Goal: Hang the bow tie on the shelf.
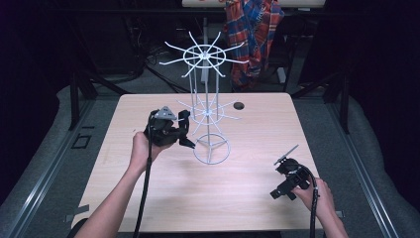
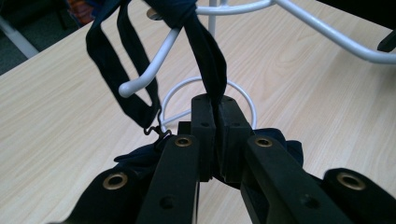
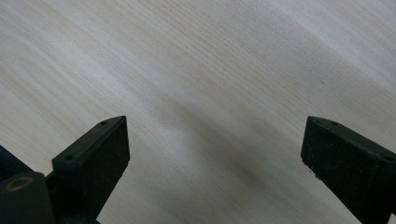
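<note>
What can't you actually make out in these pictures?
- Dark strap: in the left gripper view its top is cut off by the upper edge; what garment it belongs to is unclear.
- Left gripper: in the high view the strap in its jaws is too small to see.
- White wire rack: its lower hooks are thin and blurred there.

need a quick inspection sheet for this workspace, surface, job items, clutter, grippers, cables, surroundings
surface: light wood-grain table, bare apart from the job's things; dark round hole near its far edge
job's things: white wire two-tier hook stand on a ring base; dark navy fabric strap draped over a white hook of the stand
clutter: nothing seen
grippers: left gripper shut on the strap, close beside the stand; right gripper open over bare table near the right edge
cables: black cable trails from the left gripper towards the near edge; another from the right
surroundings: red and blue plaid cloth hanging behind the table; dark room, grey floor
</note>
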`<state>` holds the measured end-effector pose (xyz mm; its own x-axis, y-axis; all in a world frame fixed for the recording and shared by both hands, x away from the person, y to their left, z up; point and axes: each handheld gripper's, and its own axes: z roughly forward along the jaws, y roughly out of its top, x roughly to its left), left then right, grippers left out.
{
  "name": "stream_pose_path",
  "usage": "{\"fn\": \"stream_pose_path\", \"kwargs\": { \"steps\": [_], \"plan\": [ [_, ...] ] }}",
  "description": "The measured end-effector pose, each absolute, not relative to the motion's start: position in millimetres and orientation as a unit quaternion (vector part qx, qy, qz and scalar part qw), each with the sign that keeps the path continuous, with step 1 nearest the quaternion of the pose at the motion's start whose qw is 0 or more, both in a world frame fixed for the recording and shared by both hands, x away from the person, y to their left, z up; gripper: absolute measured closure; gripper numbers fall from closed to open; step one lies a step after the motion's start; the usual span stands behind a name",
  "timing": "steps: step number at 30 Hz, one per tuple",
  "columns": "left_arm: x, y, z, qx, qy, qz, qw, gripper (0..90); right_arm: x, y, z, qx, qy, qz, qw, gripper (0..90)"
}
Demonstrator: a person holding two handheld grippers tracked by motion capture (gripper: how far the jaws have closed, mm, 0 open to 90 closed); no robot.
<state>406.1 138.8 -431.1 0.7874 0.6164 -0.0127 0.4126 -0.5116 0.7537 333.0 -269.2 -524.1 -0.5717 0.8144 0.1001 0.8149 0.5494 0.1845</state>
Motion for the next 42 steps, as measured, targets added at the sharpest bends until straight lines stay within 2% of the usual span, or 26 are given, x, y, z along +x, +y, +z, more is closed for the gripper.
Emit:
{"fn": "stream_pose_path", "kwargs": {
  "steps": [32, 42],
  "plan": [
    [411.6, 147.4, -436.9, 0.849, 0.328, 0.138, 0.391, 85.5, 333.0, -268.7, -524.0, -0.462, -0.881, -0.101, 0.002, 7.6],
    [409.6, 149.1, -431.8, 0.845, 0.328, 0.138, 0.4, 70.2, 333.0, -268.7, -524.1, -0.462, -0.881, -0.101, 0.005, 7.6]
  ]
}}
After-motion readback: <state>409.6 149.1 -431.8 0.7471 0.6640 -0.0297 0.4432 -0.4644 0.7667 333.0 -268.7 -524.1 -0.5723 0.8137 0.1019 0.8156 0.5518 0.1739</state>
